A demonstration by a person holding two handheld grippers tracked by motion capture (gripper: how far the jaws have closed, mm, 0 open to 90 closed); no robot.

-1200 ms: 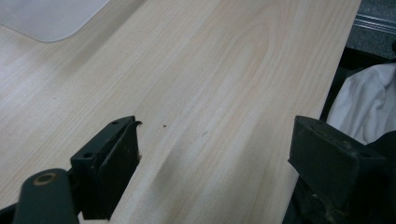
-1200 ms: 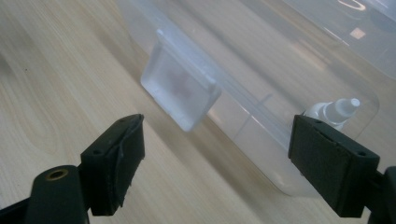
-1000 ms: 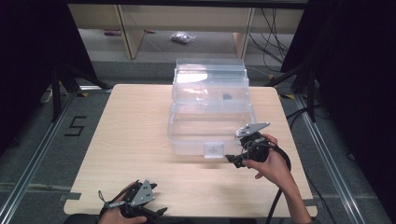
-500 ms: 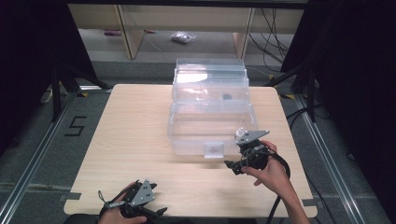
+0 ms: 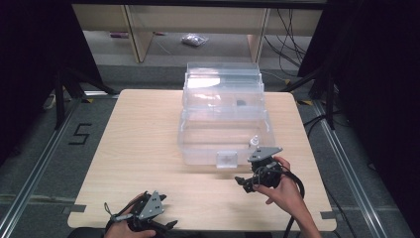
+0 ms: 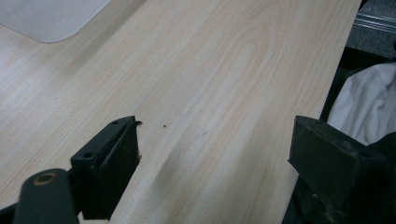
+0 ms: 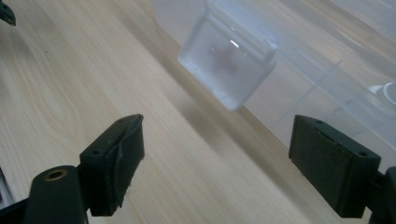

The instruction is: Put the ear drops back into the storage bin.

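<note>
The clear plastic storage box [image 5: 225,130] is sitting at the frame's centre. The right gripper [image 5: 246,181] is hovering wide open and empty just below its front latch [image 5: 226,159]. The left gripper [image 5: 166,228] is resting at the bottom left, gaping, gripping nothing.

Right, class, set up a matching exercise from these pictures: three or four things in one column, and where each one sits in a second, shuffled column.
Things:
1. clear plastic box
2. box latch
3. left tool
4. right tool

Places:
a. at the table's near edge
b. middle of the box's front wall
c. in front of the box's front right part
d. on the table, toward its far side

Pairs: 1-d, 2-b, 3-a, 4-c
</note>
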